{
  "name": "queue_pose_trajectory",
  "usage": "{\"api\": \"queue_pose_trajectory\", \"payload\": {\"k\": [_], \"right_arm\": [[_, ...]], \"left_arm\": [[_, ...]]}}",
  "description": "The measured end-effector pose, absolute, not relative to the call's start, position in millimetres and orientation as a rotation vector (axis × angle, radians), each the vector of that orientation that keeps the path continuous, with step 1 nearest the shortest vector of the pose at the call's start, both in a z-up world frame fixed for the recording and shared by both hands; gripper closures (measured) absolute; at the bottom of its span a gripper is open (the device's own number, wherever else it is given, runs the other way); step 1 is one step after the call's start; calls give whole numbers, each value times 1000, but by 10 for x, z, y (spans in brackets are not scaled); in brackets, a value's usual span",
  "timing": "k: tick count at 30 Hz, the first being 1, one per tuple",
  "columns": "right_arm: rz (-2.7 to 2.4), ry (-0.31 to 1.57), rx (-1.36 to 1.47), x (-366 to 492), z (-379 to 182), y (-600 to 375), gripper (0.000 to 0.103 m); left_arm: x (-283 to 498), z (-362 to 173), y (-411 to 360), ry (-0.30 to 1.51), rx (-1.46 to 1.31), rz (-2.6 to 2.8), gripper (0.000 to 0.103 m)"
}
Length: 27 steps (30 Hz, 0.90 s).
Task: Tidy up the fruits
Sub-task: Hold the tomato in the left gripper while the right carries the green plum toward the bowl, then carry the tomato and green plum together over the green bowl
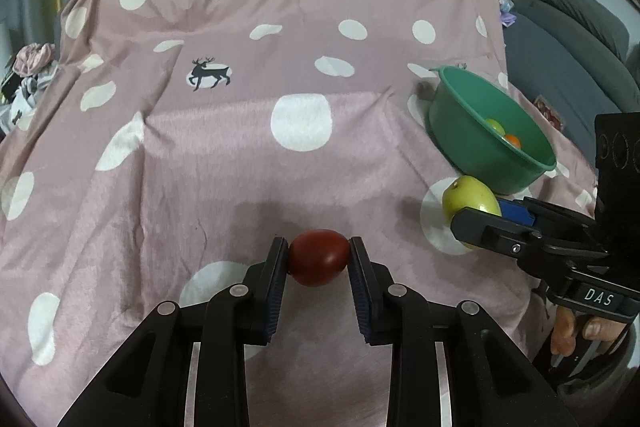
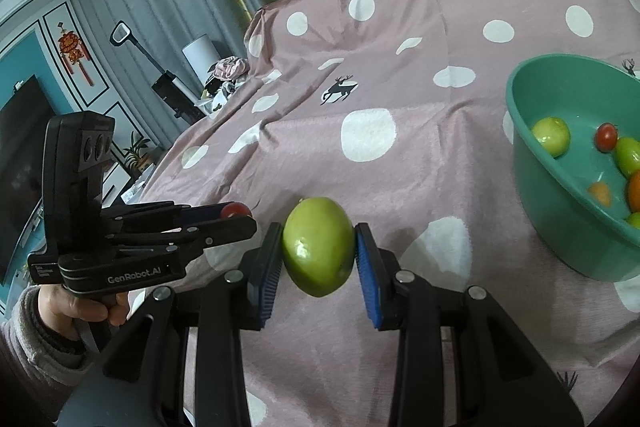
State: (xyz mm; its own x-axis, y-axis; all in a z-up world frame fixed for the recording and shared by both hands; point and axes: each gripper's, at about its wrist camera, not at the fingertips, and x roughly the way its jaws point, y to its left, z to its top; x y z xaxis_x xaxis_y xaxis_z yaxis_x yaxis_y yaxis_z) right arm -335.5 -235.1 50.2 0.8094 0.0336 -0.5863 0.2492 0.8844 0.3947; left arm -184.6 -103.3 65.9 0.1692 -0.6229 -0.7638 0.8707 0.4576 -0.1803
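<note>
My left gripper (image 1: 319, 259) is shut on a small dark red fruit (image 1: 318, 257), held just above the pink dotted cloth; it also shows in the right wrist view (image 2: 233, 209). My right gripper (image 2: 318, 253) is shut on a green fruit (image 2: 318, 247), seen from the left wrist view (image 1: 468, 197) beside the bowl. A green plastic bowl (image 1: 452, 107) stands on the right (image 2: 560, 211) and holds several small fruits, green, red and orange (image 2: 552, 135).
The pink cloth with white dots and deer prints (image 1: 280, 167) covers the whole surface. A grey sofa (image 1: 568, 39) stands right of it. Clutter (image 2: 228, 75), a TV and curtains lie at the left and back.
</note>
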Motion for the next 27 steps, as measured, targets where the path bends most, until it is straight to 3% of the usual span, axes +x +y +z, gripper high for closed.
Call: {"api": "queue_pose_trajectory", "payload": {"k": [27], "right_arm": [[-178,539,504,-3524,631,-2458,67]], "left_arm": [[-1964,971,-1240,796,375,-1110,72]]}}
